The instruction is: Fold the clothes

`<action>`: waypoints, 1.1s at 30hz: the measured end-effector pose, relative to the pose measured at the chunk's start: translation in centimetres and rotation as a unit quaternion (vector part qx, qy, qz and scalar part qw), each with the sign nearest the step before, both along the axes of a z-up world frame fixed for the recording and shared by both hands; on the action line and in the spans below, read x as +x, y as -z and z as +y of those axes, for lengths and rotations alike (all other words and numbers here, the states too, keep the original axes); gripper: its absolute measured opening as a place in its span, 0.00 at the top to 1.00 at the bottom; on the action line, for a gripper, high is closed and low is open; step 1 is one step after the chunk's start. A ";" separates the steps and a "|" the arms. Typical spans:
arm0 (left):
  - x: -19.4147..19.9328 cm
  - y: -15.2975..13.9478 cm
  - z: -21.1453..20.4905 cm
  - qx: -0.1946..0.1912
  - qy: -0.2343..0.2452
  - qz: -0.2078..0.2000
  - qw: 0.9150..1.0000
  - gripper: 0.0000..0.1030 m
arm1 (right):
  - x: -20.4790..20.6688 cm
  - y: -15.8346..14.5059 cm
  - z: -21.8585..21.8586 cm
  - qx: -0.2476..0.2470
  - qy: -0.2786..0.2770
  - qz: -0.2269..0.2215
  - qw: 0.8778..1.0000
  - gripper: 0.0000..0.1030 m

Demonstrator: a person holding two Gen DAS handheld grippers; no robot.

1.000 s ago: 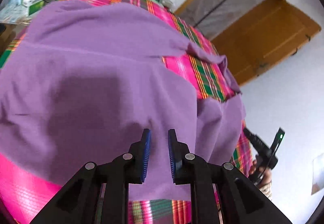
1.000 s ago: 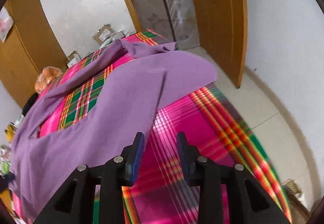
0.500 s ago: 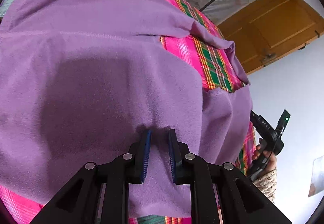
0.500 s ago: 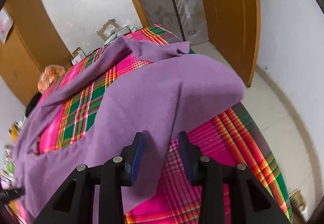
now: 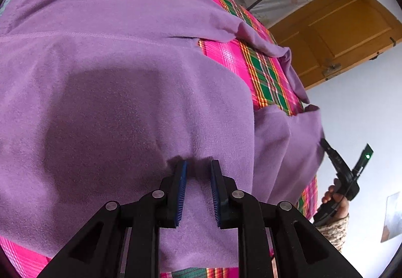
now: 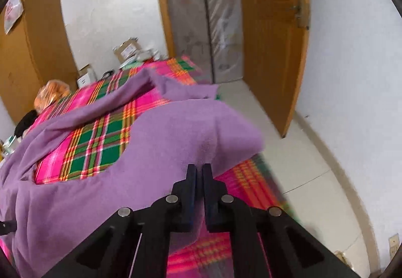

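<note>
A purple garment [image 5: 113, 77] lies spread over a bed covered in pink and green plaid cloth [image 5: 263, 72]. My left gripper [image 5: 198, 165] is open, its blue-padded tips pressed down into the garment's near part. In the right wrist view the garment [image 6: 176, 132] has a lobe hanging over the bed's corner. My right gripper [image 6: 199, 168] is shut on that lobe's edge, with the fabric bunched at its tips. A hand [image 5: 335, 199] holding that right tool shows at the right of the left wrist view.
A wooden door [image 6: 273, 39] stands open beyond the bed's corner, with pale floor [image 6: 314, 177] below it. Cardboard boxes [image 6: 128, 49] sit against the far wall. An orange bag [image 6: 51, 93] lies at the bed's far left.
The right gripper moved forward onto the garment's lobe and closed on its edge. The left gripper came down until its tips pressed into the fabric, still open.
</note>
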State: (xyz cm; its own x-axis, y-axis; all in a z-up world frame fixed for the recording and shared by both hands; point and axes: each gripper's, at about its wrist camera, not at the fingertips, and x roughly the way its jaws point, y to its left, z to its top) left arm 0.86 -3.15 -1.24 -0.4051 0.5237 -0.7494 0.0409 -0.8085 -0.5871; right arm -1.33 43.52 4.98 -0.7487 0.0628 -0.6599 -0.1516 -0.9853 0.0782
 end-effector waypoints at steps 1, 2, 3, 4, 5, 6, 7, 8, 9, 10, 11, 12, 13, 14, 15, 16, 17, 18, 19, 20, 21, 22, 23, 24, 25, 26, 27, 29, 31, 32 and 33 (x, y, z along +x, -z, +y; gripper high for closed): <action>0.0 0.0 0.0 0.001 0.001 0.000 1.000 0.81 | 0.8 -0.5 0.4 0.006 0.012 0.005 1.000 0.95; 0.1 0.0 -0.1 0.003 0.001 0.000 1.000 0.81 | 1.6 -0.9 0.8 0.010 0.023 0.009 1.000 0.95; 0.1 0.1 -0.2 0.005 0.001 0.000 1.000 0.81 | 2.4 -1.3 1.1 0.011 0.032 0.011 0.999 0.95; 0.1 0.1 -0.2 0.007 0.001 -0.001 1.000 0.81 | 3.1 -1.6 1.3 0.015 0.040 0.014 0.999 0.95; 0.2 0.1 -0.3 0.010 0.000 -0.001 1.000 0.81 | 3.8 -1.8 1.5 0.022 0.048 0.016 0.998 0.95; 0.2 0.2 -0.3 0.011 0.001 -0.001 1.000 0.81 | 4.4 -2.0 1.7 0.029 0.056 0.017 0.998 0.95; 0.2 0.1 -0.3 0.010 0.001 -0.001 1.000 0.81 | 4.9 -2.1 2.0 0.031 0.064 0.017 0.997 0.95; 0.2 0.1 -0.3 0.010 0.001 -0.001 1.000 0.81 | 5.3 -2.0 2.2 0.030 0.068 0.015 0.997 0.95; 0.2 0.1 -0.2 0.009 0.001 -0.001 1.000 0.81 | 5.5 -1.9 2.5 0.031 0.071 0.011 0.997 0.95; 0.2 0.1 -0.2 0.009 0.002 -0.001 1.000 0.81 | 5.6 -1.5 2.7 0.031 0.075 0.004 0.997 0.95; 0.2 0.1 -0.2 0.009 0.002 -0.001 1.000 0.81 | 5.4 -1.1 3.0 0.032 0.079 -0.006 0.996 0.95; 0.2 0.1 -0.2 0.008 0.002 0.000 1.000 0.81 | 5.2 -0.5 3.3 0.028 0.082 -0.020 0.996 0.95; 0.2 0.1 -0.2 0.008 0.002 0.001 1.000 0.81 | 5.0 0.2 3.6 0.021 0.082 -0.033 0.996 0.95; 0.3 0.1 -0.2 0.008 0.001 0.001 1.000 0.81 | 4.9 0.7 3.8 0.015 0.081 -0.043 0.996 0.95; 0.3 0.1 -0.3 0.011 0.001 0.001 1.000 0.81 | 4.8 1.1 4.0 0.010 0.081 -0.049 0.995 0.95; 0.3 0.2 -0.4 0.013 0.000 0.001 1.000 0.81 | 4.9 1.4 4.3 0.005 0.082 -0.052 0.995 0.95; 0.3 0.2 -0.4 0.015 -0.001 0.001 1.000 0.81 | 5.0 1.7 4.6 0.000 0.082 -0.054 0.995 0.95; 0.3 0.3 -0.4 0.017 -0.001 0.000 1.000 0.81 | 5.2 1.9 5.0 -0.006 0.084 -0.056 0.995 0.95; 0.3 0.2 -0.4 0.017 -0.002 0.000 1.000 0.81 | 5.4 2.0 5.4 -0.009 0.091 -0.056 0.994 0.95; 0.3 0.2 -0.4 0.015 -0.001 0.001 1.000 0.81 | 5.7 2.0 6.1 -0.011 0.100 -0.057 0.993 0.95; 0.3 0.2 -0.3 0.013 -0.001 0.001 1.000 0.81 | 6.0 2.1 6.6 -0.009 0.110 -0.056 0.992 0.95; 0.3 0.2 -0.3 0.013 -0.001 0.002 1.000 0.81 | 6.4 2.1 7.1 -0.007 0.121 -0.054 0.991 0.95; 0.3 0.2 -0.3 0.014 -0.002 0.002 1.000 0.81 | 6.7 2.1 7.8 -0.012 0.130 -0.051 0.990 0.95; 0.2 0.2 -0.3 0.015 -0.003 0.002 1.000 0.81 | 7.0 2.1 8.6 -0.025 0.136 -0.049 0.989 0.95; 0.2 0.2 -0.3 0.015 -0.004 0.002 1.000 0.81 | 7.3 2.3 9.3 -0.043 0.140 -0.048 0.988 0.95; 0.2 0.2 -0.3 0.015 -0.004 0.001 1.000 0.81 | 7.5 2.4 9.7 -0.056 0.141 -0.047 0.987 0.95; 0.2 0.2 -0.3 0.014 -0.004 0.002 1.000 0.81 | 7.7 2.6 10.0 -0.067 0.140 -0.046 0.987 0.95; 0.2 0.2 -0.3 0.013 -0.004 0.002 1.000 0.81 | 7.8 3.1 10.2 -0.090 0.134 -0.044 0.986 0.94; 0.3 0.2 -0.5 0.019 -0.006 0.001 1.000 0.81 | 7.5 3.8 10.5 -0.103 0.134 -0.045 0.985 0.86; 0.3 0.3 -0.6 0.021 -0.007 0.000 1.000 0.81 | 7.2 4.2 10.8 -0.112 0.138 -0.049 0.983 0.79; 0.3 0.3 -0.6 0.023 -0.007 -0.001 1.000 0.81 | 6.9 4.7 11.1 -0.123 0.145 -0.057 0.980 0.76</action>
State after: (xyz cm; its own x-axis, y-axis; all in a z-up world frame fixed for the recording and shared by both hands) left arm 1.20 -3.79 -1.54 -0.4117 0.5520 -0.7251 0.0534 -0.7797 -0.6239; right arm 5.55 54.61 0.24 -0.6433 0.0908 -0.7602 -0.4446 -0.8526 0.2744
